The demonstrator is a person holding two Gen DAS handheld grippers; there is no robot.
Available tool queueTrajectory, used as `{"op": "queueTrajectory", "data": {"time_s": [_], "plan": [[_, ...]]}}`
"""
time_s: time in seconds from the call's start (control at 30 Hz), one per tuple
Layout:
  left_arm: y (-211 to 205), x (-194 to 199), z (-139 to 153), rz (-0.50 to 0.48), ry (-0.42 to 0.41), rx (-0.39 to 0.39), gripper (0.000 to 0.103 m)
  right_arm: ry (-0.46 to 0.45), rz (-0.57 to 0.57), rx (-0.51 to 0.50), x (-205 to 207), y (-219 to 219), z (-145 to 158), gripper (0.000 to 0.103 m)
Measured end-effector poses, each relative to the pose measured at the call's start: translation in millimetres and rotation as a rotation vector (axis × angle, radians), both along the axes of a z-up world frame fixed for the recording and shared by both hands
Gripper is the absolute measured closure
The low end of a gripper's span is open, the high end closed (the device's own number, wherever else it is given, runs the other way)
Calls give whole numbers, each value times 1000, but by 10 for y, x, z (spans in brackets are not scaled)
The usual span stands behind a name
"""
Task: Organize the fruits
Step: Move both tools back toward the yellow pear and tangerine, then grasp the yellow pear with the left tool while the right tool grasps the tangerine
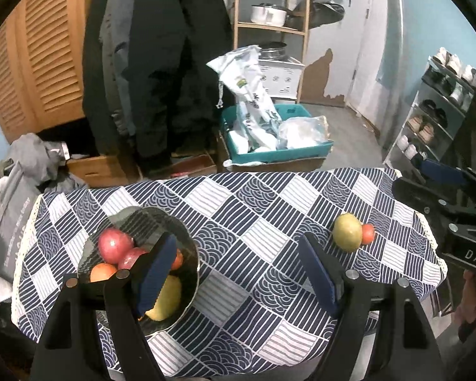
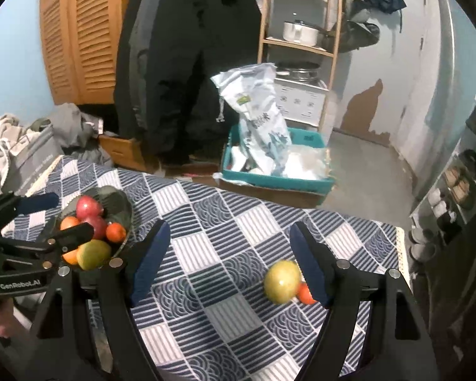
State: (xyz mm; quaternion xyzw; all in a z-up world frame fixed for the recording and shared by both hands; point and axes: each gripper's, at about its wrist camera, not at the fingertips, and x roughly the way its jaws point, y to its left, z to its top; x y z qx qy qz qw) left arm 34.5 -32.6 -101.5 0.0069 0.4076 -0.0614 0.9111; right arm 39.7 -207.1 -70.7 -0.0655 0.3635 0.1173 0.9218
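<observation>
A dark glass bowl [image 1: 187, 247] on the patterned tablecloth holds red apples [image 1: 114, 243], an orange fruit [image 1: 102, 271] and a yellow-green mango [image 1: 168, 298]; the bowl also shows in the right wrist view [image 2: 120, 203]. A yellow-green apple [image 1: 347, 231] and a small orange tomato [image 1: 368, 233] lie touching at the table's right; they show in the right wrist view too, apple [image 2: 282, 281] and tomato [image 2: 304, 293]. My left gripper [image 1: 238, 273] is open and empty, its left finger over the bowl. My right gripper [image 2: 228, 266] is open and empty, its right finger beside the apple and tomato.
The table [image 1: 254, 209] carries a blue-and-white checked cloth. Behind it stand a teal crate with bags [image 1: 276, 133], a wooden shelf with a pot [image 1: 269, 12], hanging dark coats [image 1: 161, 63] and a shoe rack [image 1: 434, 108] at right.
</observation>
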Motion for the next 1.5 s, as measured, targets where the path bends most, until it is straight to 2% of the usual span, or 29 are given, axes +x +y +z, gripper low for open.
{"op": "queueTrajectory", "data": {"time_s": [0.53,0.9,1.03,1.33,1.5], "plan": [[-464,54,-37,-75,8,26,22,20,-106,-18,34,-612,-81,25],[-749,202,-254,-117,73,8,22,66,-201,-42,115,-1088,-243,25],[-926,334,-398,-131,120,-10,22,107,-231,-36,181,-1244,-374,25],[-1300,529,-747,-168,180,24,22,216,-285,-41,381,-1530,-781,25],[-1455,662,-910,-187,206,17,22,276,-317,-43,448,-1685,-1018,25]]}}
